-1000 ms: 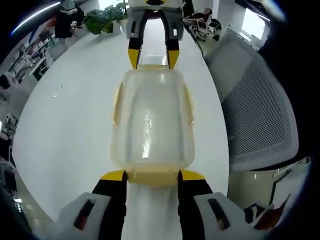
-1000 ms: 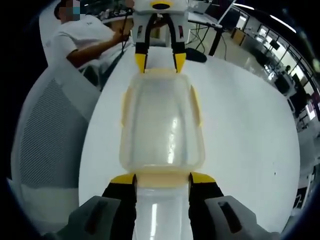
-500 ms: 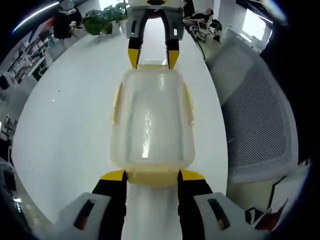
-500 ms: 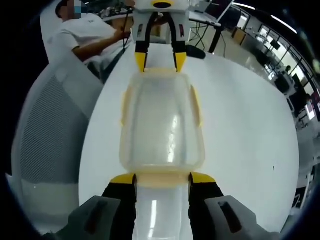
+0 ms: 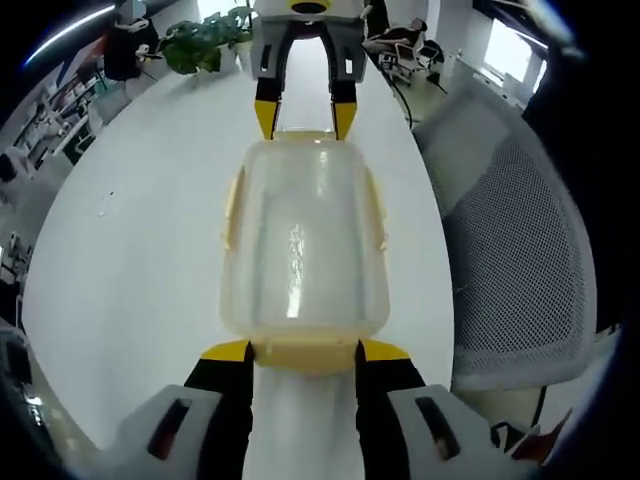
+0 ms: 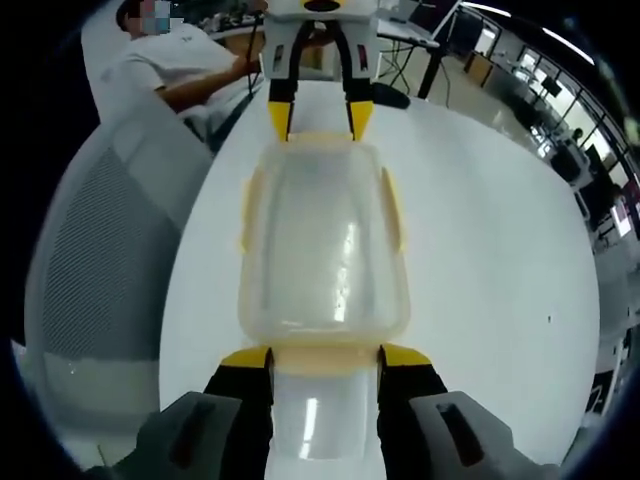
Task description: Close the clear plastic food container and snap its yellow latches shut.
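We found container (image 5: 303, 240) lidded on desk (image 5: 130, 220); left gripper (image 5: 304, 352) and right gripper (image 6: 325, 357) jaws open, straddling end latches (image 6: 325, 353), seemingly unsnapped. We judged next: press both down.

White table (image 5: 140, 250); grey mesh chair (image 5: 520, 250) beside; potted plant (image 5: 200, 45) at far end; bright windows.

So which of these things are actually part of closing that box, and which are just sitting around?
Part of the job:
clear container
yellow latches
left gripper, at one end latch
right gripper, at the opposite end latch

Just around:
white table
mesh chair
potted plant
seated person
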`<state>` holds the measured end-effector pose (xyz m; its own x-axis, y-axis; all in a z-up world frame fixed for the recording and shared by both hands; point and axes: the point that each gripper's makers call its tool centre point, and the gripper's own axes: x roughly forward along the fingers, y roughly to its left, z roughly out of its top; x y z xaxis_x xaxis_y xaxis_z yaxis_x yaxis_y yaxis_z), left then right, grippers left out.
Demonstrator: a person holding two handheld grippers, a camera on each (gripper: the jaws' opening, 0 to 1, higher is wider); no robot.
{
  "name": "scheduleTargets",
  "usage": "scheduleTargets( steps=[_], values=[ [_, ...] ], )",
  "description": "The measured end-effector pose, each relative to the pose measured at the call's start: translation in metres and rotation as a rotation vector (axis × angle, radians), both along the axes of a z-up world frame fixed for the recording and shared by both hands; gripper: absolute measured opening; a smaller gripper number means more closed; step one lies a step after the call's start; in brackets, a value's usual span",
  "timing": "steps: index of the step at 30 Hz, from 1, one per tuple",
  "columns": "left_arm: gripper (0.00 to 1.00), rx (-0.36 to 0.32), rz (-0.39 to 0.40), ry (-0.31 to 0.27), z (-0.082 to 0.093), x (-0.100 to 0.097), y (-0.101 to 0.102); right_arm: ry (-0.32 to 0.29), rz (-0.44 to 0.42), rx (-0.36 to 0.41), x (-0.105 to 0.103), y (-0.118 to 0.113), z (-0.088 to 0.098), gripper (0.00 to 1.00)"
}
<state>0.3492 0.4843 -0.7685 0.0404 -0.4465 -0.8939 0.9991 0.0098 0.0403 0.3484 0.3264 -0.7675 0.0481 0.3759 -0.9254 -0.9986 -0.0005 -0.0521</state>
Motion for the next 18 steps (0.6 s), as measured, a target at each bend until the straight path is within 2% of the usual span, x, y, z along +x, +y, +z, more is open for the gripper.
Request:
scheduleTargets(
  steps=[18],
  values=[
    [0.39, -0.007, -0.011, 0.001, -0.002, 0.004, -0.034, -0.001, -0.011, -0.005, 0.003, -0.034, -0.002, 0.39]
  ],
)
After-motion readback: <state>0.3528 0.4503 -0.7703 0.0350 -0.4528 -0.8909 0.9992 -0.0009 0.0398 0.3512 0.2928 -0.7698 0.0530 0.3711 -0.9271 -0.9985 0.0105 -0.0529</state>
